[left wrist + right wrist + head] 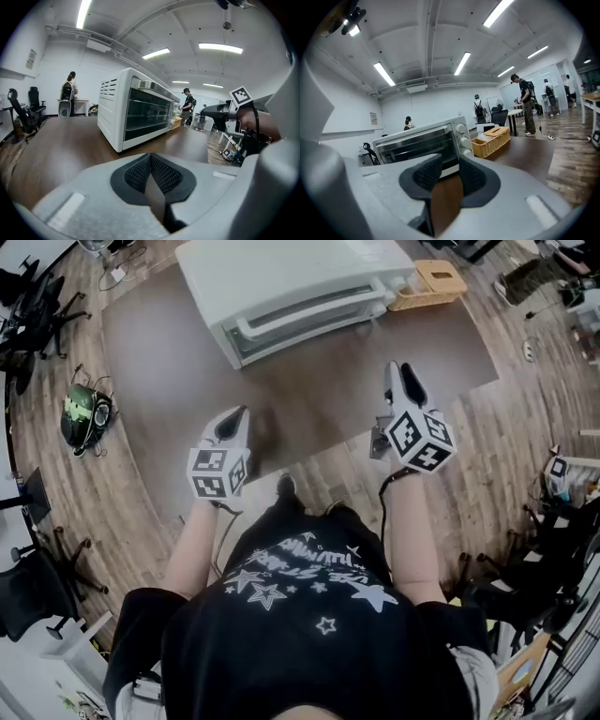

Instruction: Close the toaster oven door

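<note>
Two hand-held grippers hang over the near side of the tabletop (178, 381), short of the closed toaster oven (281, 277).
Left gripper (233, 419) has its jaws pressed together on nothing; right gripper (403, 379) stands spread, with only tabletop between its pads. Further out, the oven's glass door (309, 320) is shut. A wicker basket (429, 284) sits just beside it, its contents hidden under a slotted lid.

The head camera looks steeply down from above the person onto the table (169, 381), with the toaster oven (291, 287) at the frame's top. The camera on the left gripper (234, 418) sits low over the table, facing the oven's left front corner from fairly near. The one on the right gripper (403, 376) faces its door. All three views share the oven, and the head and right gripper views share the basket (429, 282)
</note>
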A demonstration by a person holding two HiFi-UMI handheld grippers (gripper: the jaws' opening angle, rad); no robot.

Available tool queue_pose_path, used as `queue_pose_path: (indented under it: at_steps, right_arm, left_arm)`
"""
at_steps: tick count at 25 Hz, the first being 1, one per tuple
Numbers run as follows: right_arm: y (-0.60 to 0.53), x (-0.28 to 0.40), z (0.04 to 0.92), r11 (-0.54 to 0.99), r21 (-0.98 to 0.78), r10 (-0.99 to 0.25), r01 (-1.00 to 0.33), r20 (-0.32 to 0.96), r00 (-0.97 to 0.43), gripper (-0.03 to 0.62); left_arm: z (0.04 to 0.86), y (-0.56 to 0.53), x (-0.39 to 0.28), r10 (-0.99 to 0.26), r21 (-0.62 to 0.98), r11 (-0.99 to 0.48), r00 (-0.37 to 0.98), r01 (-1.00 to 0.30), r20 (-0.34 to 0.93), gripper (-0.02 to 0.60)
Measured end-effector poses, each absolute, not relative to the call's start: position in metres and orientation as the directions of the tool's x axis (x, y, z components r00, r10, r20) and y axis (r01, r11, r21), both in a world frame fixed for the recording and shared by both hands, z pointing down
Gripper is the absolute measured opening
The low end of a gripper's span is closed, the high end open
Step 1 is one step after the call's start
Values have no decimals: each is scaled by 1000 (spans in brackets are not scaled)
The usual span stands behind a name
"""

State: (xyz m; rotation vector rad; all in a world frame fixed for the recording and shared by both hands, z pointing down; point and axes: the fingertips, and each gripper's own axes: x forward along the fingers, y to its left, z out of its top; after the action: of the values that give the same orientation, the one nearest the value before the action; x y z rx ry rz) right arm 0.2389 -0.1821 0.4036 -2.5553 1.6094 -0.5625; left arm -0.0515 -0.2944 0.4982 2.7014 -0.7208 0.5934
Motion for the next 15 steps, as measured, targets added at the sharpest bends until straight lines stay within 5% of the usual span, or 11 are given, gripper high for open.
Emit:
queue_pose_path:
  at_steps: [8, 15]
  right_arm:
    - [-101, 225, 425, -474, -264, -859, -840, 346, 376, 20]
    - [-31, 205, 438, -482, -282, -851, -829, 373, 369, 5]
  left_arm:
    - [498, -238, -25, -347, 185, -865, 823, -466, 449, 11]
    - [493, -173, -19, -303, 167, -897, 844, -409, 442, 11]
